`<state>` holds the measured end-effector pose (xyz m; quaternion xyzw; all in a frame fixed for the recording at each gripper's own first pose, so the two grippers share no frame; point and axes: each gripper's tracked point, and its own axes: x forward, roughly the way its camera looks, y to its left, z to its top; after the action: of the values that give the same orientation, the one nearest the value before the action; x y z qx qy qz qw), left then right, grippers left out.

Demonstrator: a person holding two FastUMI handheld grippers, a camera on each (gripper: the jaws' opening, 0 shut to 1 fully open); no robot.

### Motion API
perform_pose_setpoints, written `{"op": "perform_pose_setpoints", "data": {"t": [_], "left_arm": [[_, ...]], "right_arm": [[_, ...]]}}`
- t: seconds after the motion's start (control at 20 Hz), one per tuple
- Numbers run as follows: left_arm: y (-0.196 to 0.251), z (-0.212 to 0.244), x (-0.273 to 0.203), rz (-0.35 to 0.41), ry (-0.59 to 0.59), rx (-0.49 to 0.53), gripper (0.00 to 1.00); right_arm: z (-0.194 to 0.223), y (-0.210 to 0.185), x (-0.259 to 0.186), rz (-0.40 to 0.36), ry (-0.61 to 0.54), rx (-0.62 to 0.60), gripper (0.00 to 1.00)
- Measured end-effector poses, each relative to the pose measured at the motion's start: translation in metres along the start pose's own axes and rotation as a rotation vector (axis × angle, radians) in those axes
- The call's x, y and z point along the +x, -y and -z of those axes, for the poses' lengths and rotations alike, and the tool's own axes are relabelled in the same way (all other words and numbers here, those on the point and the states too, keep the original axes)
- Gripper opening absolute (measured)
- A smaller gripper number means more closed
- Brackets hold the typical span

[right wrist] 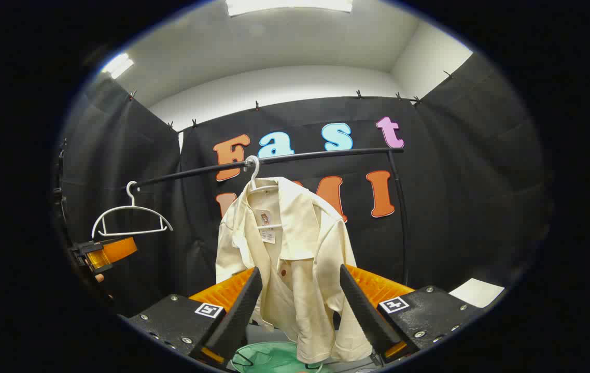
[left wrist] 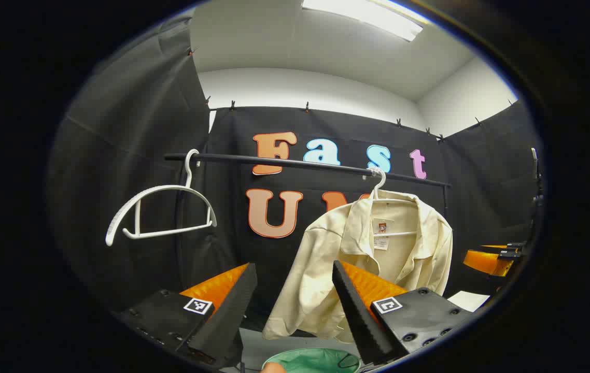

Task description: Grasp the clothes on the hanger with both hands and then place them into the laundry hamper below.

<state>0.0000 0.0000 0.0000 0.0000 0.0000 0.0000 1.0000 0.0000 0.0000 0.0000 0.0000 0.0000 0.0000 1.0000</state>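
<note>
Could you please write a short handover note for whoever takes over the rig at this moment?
Left hand-held gripper: open, holding nothing, short of the shirt.
Right hand-held gripper: open, holding nothing, aimed at the shirt's lower front.
The cream shirt hangs on its white hanger on the black rail; an empty hanger hangs further along. The green hamper sits below the shirt.
Done: nothing grasped yet.
Left: grip the shirt with both grippers, lift it off, lower it into the hamper.

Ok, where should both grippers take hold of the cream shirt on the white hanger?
Probably the cream collared shirt at its two shoulders, one gripper per side, coming straight from the front: it hangs open-fronted facing you, draped over the white plastic hanger, above the green hamper.
</note>
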Motion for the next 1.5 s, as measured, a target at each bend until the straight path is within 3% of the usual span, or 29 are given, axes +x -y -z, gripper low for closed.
{"op": "perform_pose_setpoints", "data": {"t": [0.05,0.1,0.35,0.55,0.7,0.75,0.8,0.95,1.1,1.15,1.25,1.35,1.5], "left_arm": [[-0.001,-0.001,0.000,-0.002,0.003,0.001,0.96],[-0.002,0.000,-0.001,-0.003,0.003,0.003,0.93],[-0.007,-0.001,-0.004,-0.017,-0.009,0.012,0.96],[-0.007,0.002,0.001,-0.025,-0.016,0.015,0.93],[-0.007,0.005,0.002,-0.026,-0.018,0.013,1.00],[-0.007,0.006,0.002,-0.026,-0.019,0.012,0.93],[-0.007,0.006,0.001,-0.026,-0.020,0.012,0.93],[-0.011,0.006,-0.001,-0.027,-0.022,0.009,0.93],[-0.014,0.009,-0.001,-0.028,-0.029,0.007,1.00],[-0.016,0.010,-0.001,-0.032,-0.033,0.007,0.93],[-0.020,0.013,0.002,-0.041,-0.038,0.007,0.96],[-0.021,0.015,0.003,-0.048,-0.042,0.006,0.93],[-0.022,0.021,0.003,-0.040,-0.058,0.002,1.00]], "right_arm": [[0.000,-0.001,0.000,-0.001,0.000,0.002,0.94],[0.000,0.000,-0.001,-0.001,0.002,0.003,0.94],[-0.003,0.000,-0.003,-0.002,0.010,0.000,0.94],[0.000,-0.001,-0.002,-0.002,0.004,-0.004,0.94],[0.009,-0.003,0.005,0.002,-0.009,-0.013,0.93],[0.013,-0.004,0.008,0.002,-0.015,-0.016,0.93],[0.017,-0.006,0.011,0.002,-0.012,-0.016,0.93],[0.030,-0.008,0.024,0.020,-0.004,-0.046,0.93],[0.046,-0.025,0.038,-0.004,-0.016,-0.034,0.94],[0.049,-0.027,0.044,-0.003,-0.019,-0.046,0.93],[0.059,-0.029,0.055,0.006,-0.034,-0.061,0.93],[0.063,-0.030,0.075,0.021,-0.038,-0.052,0.94],[0.074,-0.030,0.095,0.040,-0.052,-0.020,0.93]]}}
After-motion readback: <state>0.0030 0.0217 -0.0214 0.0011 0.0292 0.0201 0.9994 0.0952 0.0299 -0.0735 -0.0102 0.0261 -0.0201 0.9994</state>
